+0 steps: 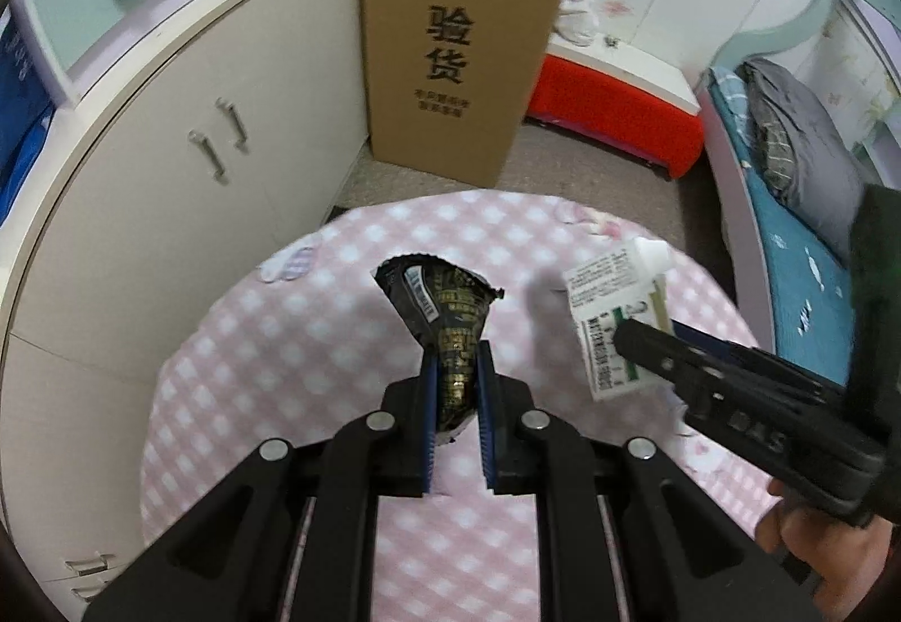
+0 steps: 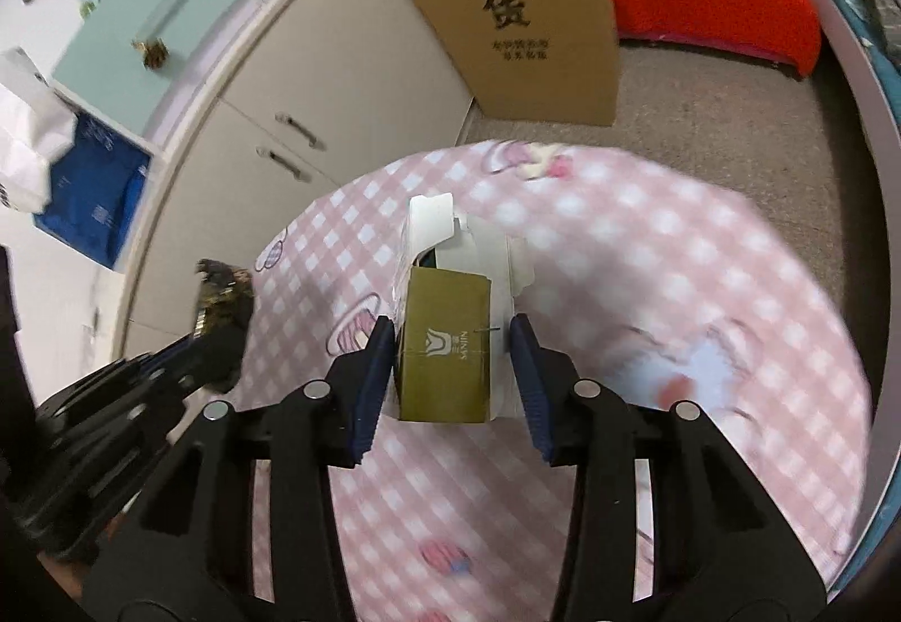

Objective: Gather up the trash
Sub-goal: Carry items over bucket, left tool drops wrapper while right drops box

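Left gripper (image 1: 457, 368) is clenched on dark wrapper (image 1: 445, 306) at 12 o'clock over table (image 1: 315, 329). Right gripper (image 2: 450, 363) brackets small box (image 2: 445, 340) w/ a gap on one side, not pressing yet; box may slip or crush.

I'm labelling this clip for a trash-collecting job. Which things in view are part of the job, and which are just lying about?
Part of the job:
- dark snack wrapper, pinched in the left gripper
- small opened carton, between the right gripper fingers

Lying about:
- tall cardboard box
- pink checked tablecloth
- cupboard doors
- red storage box
- bed
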`<state>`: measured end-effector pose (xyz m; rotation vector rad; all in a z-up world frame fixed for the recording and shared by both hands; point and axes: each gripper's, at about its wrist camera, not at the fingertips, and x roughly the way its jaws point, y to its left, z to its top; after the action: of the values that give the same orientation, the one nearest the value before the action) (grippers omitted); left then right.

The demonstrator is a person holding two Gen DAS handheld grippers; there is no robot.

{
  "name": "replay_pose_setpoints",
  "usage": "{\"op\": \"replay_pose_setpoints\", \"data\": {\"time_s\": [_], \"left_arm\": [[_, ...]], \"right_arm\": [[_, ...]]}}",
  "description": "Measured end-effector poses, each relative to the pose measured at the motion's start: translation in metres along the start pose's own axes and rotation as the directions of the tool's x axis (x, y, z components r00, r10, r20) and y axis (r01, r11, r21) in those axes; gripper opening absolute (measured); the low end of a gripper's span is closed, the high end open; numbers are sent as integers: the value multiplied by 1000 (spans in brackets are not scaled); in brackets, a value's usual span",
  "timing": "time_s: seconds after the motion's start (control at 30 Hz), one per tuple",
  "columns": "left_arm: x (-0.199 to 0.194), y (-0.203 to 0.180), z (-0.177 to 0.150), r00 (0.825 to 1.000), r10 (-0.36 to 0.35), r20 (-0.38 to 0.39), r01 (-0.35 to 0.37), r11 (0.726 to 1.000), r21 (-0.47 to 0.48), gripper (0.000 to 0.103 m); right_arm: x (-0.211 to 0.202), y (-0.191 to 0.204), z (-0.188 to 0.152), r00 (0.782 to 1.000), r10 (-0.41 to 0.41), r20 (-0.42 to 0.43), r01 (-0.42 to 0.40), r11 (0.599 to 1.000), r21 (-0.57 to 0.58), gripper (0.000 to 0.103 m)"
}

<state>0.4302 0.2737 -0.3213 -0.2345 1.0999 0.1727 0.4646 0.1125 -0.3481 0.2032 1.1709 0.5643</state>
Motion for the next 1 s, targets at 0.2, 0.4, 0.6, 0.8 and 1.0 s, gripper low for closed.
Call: {"op": "replay_pose_setpoints", "data": {"time_s": [0.2,0.4,0.6,0.8,1.0], "left_arm": [[-30,-84,-9,998,-61,27,59,997,57,12],[-60,-202,-26,988,-144,48,134,976,174,12],[-80,-312,-50,974,-224,41,204,938,279,12],[-93,-396,-72,963,-269,21,243,899,364,12],[-95,-451,-85,958,-286,-2,261,872,414,12]], "right_arm": [[-85,-55,-15,996,-13,89,8,999,53,41],[-180,-130,-40,981,-69,181,47,992,119,42],[-263,-203,-70,955,-140,263,85,974,210,42],[-320,-260,-96,928,-191,319,99,954,282,42],[-357,-300,-120,901,-243,359,118,934,336,42]]}}
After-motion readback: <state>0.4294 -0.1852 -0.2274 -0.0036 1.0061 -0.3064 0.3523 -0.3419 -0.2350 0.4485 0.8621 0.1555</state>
